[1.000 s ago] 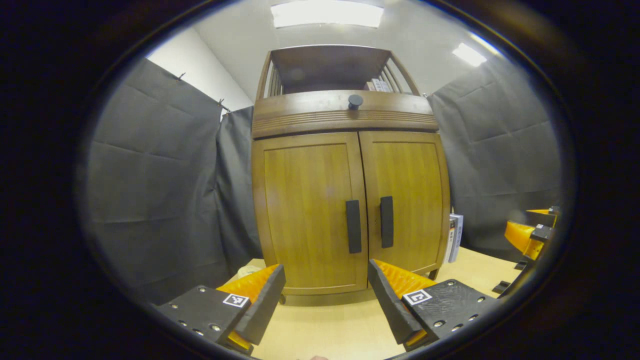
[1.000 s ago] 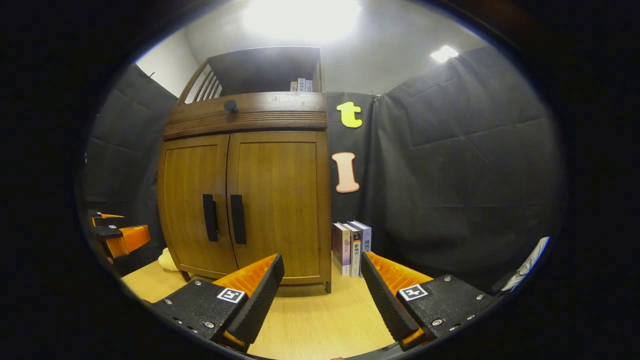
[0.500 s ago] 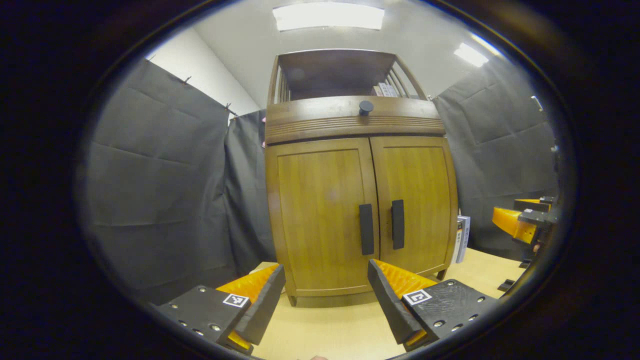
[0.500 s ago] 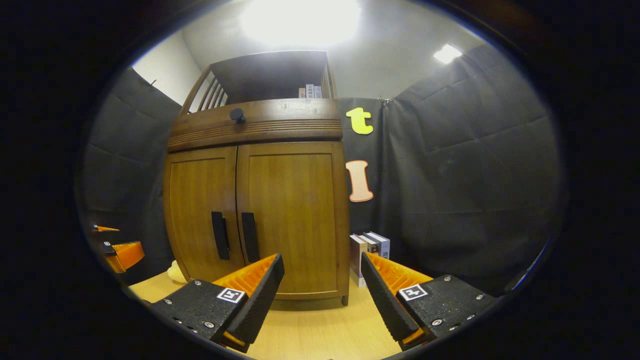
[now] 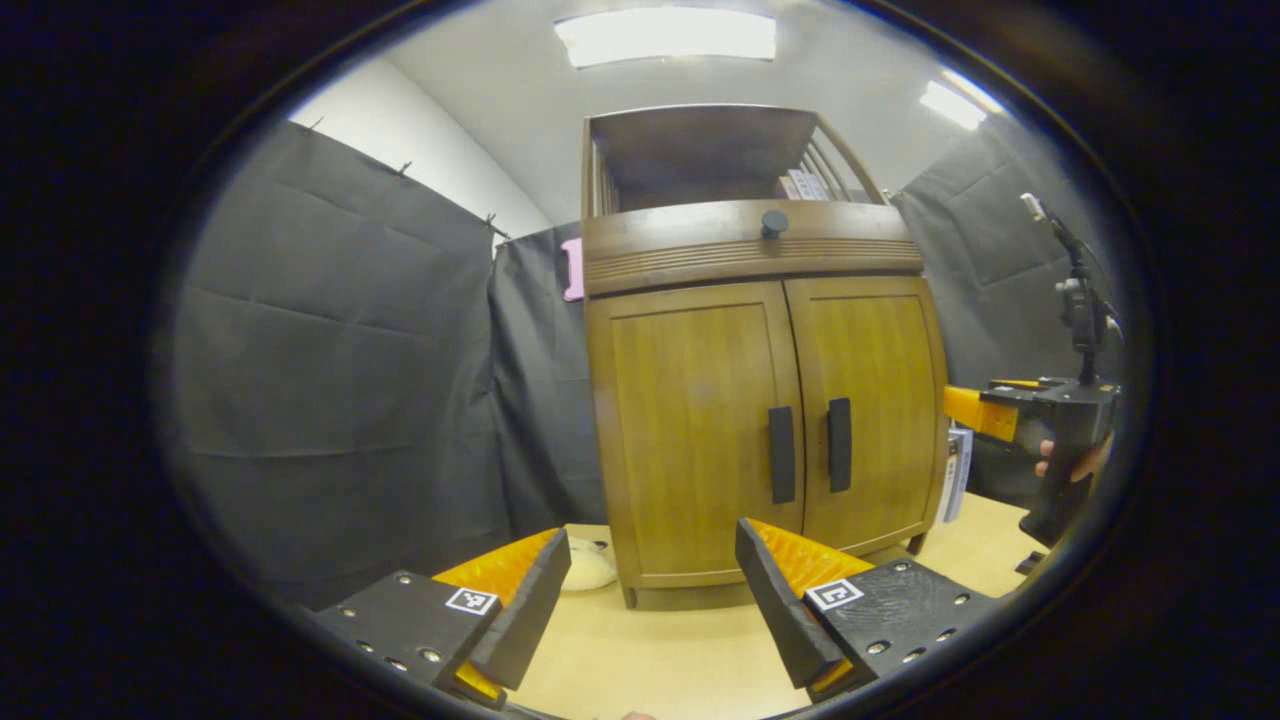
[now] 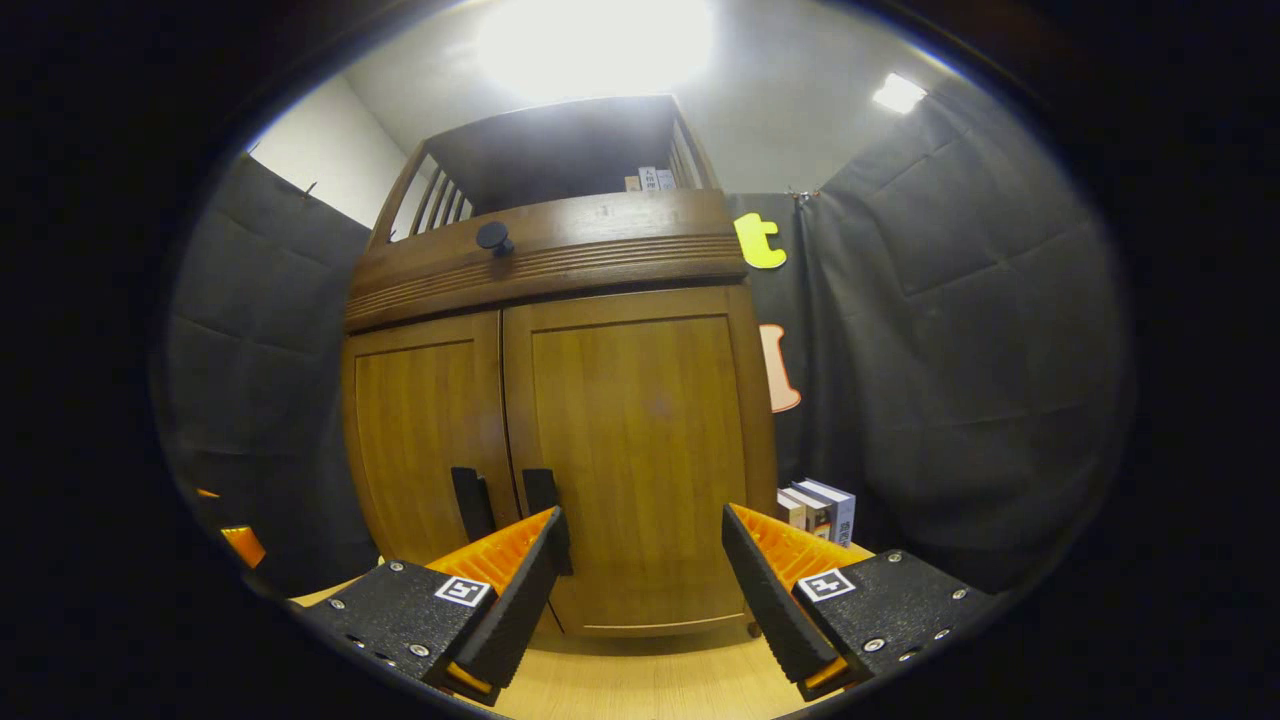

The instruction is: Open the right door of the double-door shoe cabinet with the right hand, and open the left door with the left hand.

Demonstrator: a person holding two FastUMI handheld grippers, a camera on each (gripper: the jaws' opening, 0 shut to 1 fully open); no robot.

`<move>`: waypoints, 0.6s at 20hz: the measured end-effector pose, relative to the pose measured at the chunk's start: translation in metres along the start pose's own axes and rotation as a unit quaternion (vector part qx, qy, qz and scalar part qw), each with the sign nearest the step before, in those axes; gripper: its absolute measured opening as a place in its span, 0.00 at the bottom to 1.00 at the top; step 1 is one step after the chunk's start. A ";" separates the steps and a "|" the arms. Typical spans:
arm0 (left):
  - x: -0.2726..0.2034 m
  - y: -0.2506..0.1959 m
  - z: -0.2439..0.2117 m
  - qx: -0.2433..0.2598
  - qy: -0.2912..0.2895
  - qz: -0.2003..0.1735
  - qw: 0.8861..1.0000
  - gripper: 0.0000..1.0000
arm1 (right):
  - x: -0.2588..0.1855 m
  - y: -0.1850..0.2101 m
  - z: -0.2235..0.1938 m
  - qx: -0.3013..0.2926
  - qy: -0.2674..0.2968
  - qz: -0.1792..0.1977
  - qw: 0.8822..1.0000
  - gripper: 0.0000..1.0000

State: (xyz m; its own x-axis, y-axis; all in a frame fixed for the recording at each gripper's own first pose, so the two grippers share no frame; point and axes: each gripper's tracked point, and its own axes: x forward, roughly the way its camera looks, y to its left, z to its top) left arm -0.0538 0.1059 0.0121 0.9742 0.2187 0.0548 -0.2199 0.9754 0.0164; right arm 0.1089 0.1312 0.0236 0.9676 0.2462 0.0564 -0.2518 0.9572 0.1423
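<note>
Both doors of the shoe cabinet (image 5: 765,400) are closed; the left gripper (image 5: 652,590) and right gripper (image 6: 645,575) hover before it, jaws spread, holding nothing.

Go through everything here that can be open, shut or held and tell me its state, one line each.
Left door: shut.
Right door: shut.
Top drawer: shut.
Left gripper: jaws open, holding nothing.
Right gripper: jaws open, holding nothing.
Books: upright beside the cabinet.
</note>
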 end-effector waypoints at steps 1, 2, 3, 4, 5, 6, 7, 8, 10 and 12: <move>-0.002 0.004 0.000 0.000 0.000 0.003 1.000 1.00 | 0.007 0.004 -0.002 0.001 0.002 0.003 1.000 0.95; -0.004 0.007 -0.001 0.000 0.000 0.007 1.000 0.98 | 0.014 0.008 -0.003 0.003 0.003 0.007 1.000 0.95; -0.005 0.012 -0.001 0.001 0.001 0.013 1.000 0.97 | 0.021 0.013 -0.003 0.004 0.004 0.011 1.000 0.95; -0.008 0.018 -0.004 0.002 0.002 0.018 1.000 0.95 | 0.026 0.017 -0.005 0.004 0.007 0.016 1.000 0.95; -0.009 0.023 -0.004 0.002 0.003 0.024 1.000 1.00 | 0.035 0.019 -0.007 0.003 0.008 0.018 1.000 0.95; -0.013 0.027 -0.006 0.003 0.002 0.029 1.000 1.00 | 0.042 0.021 -0.008 0.002 0.009 0.019 1.000 0.95; -0.016 0.031 -0.005 0.004 0.003 0.033 0.999 1.00 | 0.050 0.025 -0.012 0.001 0.012 0.022 1.000 0.95; -0.022 0.032 -0.004 0.006 0.003 0.041 0.999 1.00 | 0.057 0.028 -0.015 0.002 0.016 0.025 1.000 0.95; -0.030 0.038 -0.006 0.009 0.007 0.054 0.998 1.00 | 0.071 0.035 -0.023 0.002 0.024 0.030 0.999 0.92; -0.030 0.057 -0.010 0.009 0.011 0.069 0.998 1.00 | 0.081 0.043 -0.029 0.003 0.031 0.036 0.999 0.95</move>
State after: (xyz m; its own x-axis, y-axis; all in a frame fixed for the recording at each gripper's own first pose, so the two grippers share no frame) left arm -0.0950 0.1553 0.0015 0.9356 0.3514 0.0353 -0.3524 0.9354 0.0279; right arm 0.1775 0.1965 0.0056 0.9462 0.3234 0.0057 -0.3208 0.9358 0.1463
